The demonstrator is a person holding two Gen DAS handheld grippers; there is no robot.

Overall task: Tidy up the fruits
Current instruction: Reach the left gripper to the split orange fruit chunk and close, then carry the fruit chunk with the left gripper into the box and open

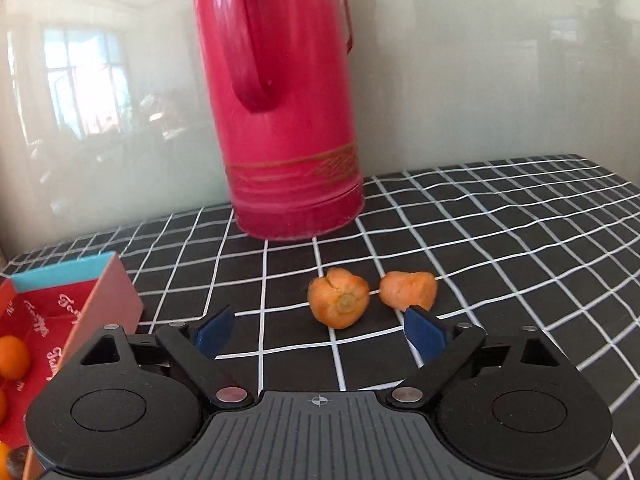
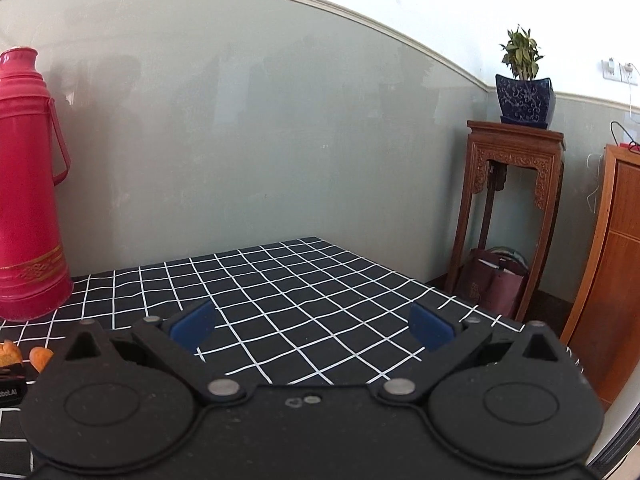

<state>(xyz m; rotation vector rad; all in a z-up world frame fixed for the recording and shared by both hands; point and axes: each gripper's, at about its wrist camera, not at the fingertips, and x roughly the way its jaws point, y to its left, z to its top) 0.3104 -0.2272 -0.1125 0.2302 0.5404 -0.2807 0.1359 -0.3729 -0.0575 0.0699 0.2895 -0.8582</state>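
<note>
Both tongs stand wide with nothing between their blue pads. Left tongs [image 1: 316, 330] hang low over the black grid-patterned table [image 1: 500, 216], angled down toward two orange pieces; right tongs [image 2: 312, 326] point out over a bare stretch of the same cloth, idle, which I take to mean the left does the picking for now.

Going left to right in the left wrist view: a red box [image 1: 68, 312] with a blue edge sits open at the frame's left border, and a round orange fruit [image 1: 14, 356] lies inside it, with slivers of others below. That box looks like the place where the fruit is being gathered. Behind the middle stands a tall pink thermos [image 1: 288, 120], upright by the wall and clear of the work. In front of it lie the near orange piece [image 1: 339, 303] and the far orange piece [image 1: 408, 291], close beside each other but apart, just ahead of the fingertips. The right pad overlaps the far piece's lower edge; whether it touches I cannot tell.

The box is cut off, so its count is unknown. Both pieces look cut or irregular, with a ringed core on the near one; what fruit they are is unclear. At the right view's left edge they show only as slivers.
</note>
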